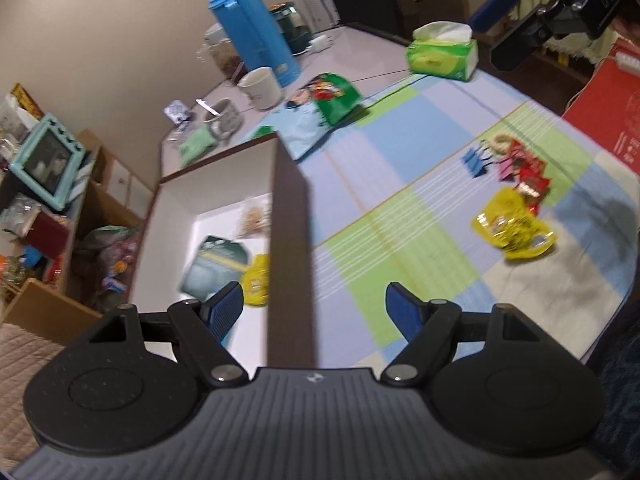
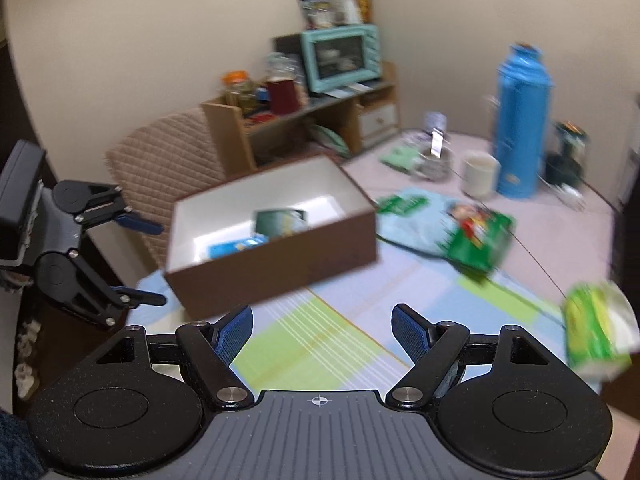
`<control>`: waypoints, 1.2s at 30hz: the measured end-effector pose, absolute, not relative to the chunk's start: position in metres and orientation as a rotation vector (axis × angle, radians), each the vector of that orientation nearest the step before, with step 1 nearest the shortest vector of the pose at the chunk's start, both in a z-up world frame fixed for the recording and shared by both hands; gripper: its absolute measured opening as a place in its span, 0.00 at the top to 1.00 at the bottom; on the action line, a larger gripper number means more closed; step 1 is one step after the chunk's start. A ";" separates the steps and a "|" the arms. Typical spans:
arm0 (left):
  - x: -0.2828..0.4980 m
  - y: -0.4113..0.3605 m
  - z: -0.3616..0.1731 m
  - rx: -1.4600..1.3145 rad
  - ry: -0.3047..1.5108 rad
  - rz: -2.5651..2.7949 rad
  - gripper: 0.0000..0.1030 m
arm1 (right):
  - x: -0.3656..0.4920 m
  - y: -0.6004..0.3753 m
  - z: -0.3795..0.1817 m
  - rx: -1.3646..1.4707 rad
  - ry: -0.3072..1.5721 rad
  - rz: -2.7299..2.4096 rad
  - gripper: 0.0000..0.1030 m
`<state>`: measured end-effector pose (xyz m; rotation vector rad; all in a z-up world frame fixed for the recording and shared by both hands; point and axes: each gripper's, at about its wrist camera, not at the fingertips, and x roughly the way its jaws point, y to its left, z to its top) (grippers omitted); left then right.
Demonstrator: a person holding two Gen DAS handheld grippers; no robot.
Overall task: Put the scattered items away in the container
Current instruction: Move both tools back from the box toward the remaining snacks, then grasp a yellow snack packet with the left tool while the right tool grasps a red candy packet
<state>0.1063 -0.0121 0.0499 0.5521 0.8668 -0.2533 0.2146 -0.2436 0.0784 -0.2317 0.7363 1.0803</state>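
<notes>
A brown box (image 1: 292, 240) with a white inside stands on the checked cloth; in the right wrist view the box (image 2: 280, 258) holds a grey-green packet (image 2: 282, 221) and a blue one (image 2: 236, 246). The left wrist view shows a yellow packet (image 1: 256, 280) and a grey-green packet (image 1: 214, 264) inside. My left gripper (image 1: 314, 312) hangs open, astride the box's near wall, and shows as the left gripper (image 2: 140, 260) at the left of the right wrist view. My right gripper (image 2: 322, 334) is open over the cloth. Scattered to the right lie a yellow packet (image 1: 514, 226), red packets (image 1: 530, 176) and binder clips (image 1: 476, 162).
A green snack bag (image 1: 334, 96) lies on a pale blue bag (image 1: 298, 130) behind the box. A tissue pack (image 1: 442, 54), blue thermos (image 1: 252, 26), white cup (image 1: 262, 86) and mug (image 1: 224, 118) stand further back. A shelf with a teal oven (image 2: 340, 56) is beyond the table.
</notes>
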 end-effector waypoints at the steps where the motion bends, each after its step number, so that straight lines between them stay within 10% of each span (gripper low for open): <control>1: 0.107 -0.018 0.045 0.540 0.870 -0.272 0.27 | 0.217 -0.253 0.075 -0.223 0.750 1.057 0.23; 31: 0.170 -0.174 -0.122 0.125 1.169 -0.442 0.26 | 0.239 -0.386 -0.041 0.073 1.119 0.676 0.23; 36: 0.166 -0.174 -0.127 0.195 1.112 -0.464 0.43 | 0.246 -0.383 -0.053 0.083 1.138 0.657 0.23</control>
